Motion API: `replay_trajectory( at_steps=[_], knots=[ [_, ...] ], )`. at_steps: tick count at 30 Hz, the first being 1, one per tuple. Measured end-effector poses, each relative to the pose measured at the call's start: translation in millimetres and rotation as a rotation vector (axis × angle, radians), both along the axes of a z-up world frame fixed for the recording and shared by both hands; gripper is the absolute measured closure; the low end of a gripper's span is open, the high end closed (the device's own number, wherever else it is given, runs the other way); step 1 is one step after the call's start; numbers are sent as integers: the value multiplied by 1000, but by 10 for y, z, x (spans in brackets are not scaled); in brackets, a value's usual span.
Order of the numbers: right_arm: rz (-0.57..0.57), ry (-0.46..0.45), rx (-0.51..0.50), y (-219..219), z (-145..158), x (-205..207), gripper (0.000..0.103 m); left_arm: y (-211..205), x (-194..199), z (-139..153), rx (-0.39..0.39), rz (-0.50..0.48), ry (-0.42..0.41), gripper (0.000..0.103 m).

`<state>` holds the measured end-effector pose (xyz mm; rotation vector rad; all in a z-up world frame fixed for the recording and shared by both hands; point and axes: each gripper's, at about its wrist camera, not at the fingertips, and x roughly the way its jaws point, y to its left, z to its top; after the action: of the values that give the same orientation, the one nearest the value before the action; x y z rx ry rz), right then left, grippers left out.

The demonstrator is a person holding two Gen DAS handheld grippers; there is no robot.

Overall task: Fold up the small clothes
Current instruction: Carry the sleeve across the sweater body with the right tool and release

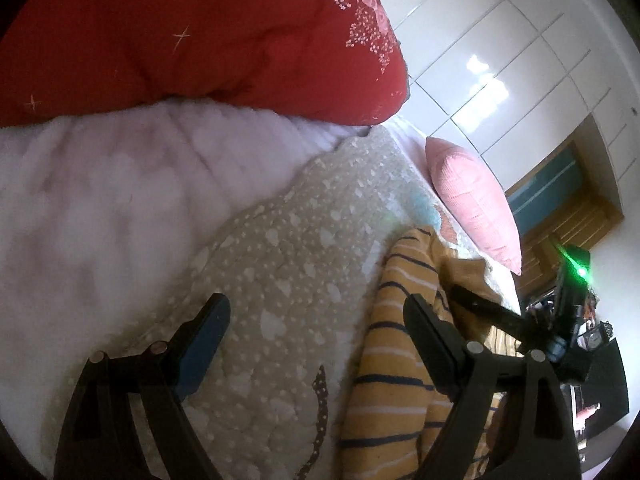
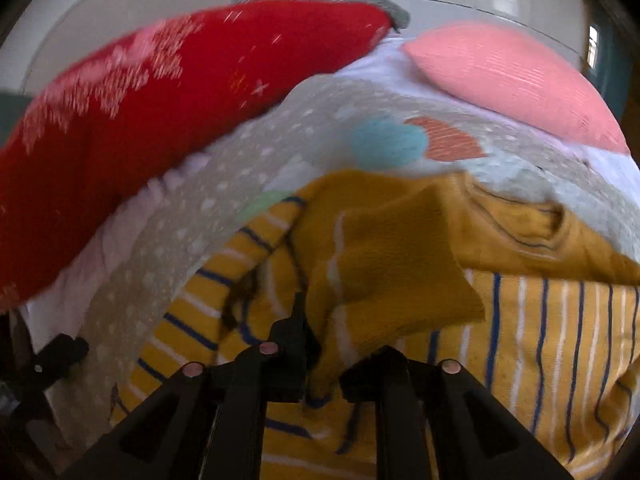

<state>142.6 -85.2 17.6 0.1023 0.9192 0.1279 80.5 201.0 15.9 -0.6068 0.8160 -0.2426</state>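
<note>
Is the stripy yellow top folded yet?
Not yet. The stripy yellow top still lies rumpled on the dotted blanket. The right hand-held gripper is pinching a fold of it, with a sleeve flopped across. The left hand-held gripper is open, holding nothing. The folding is left.

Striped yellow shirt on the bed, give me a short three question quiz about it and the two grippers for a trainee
1. True or false: the right gripper is shut on a fold of the striped yellow shirt.
2. Which gripper is open with nothing between its fingers? A) left B) right
3. Fill in: in the left wrist view, the left gripper hovers over the grey dotted ____, with the shirt beside its right finger.

Key: 1 true; 2 A; 3 blanket. The red pillow and pink pillow lie beyond.
</note>
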Motion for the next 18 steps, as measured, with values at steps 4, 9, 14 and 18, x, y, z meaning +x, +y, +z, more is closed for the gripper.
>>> replay_trajectory(
  at_steps=[4,9,14,18],
  knots=[
    [77,-38,-33,294,33,-17,50,-20,58,13,1,7,-9,16],
    [148,-71,-21,464,319,-175,46,69,46,-10,31,39,-16,16],
    [135,-42,77,354,451,-807,40,133,-37,1,86,35,-25,16],
    [269,50,189,518,333,-1649,34,289,-131,25,82,65,-24,16]
  ],
)
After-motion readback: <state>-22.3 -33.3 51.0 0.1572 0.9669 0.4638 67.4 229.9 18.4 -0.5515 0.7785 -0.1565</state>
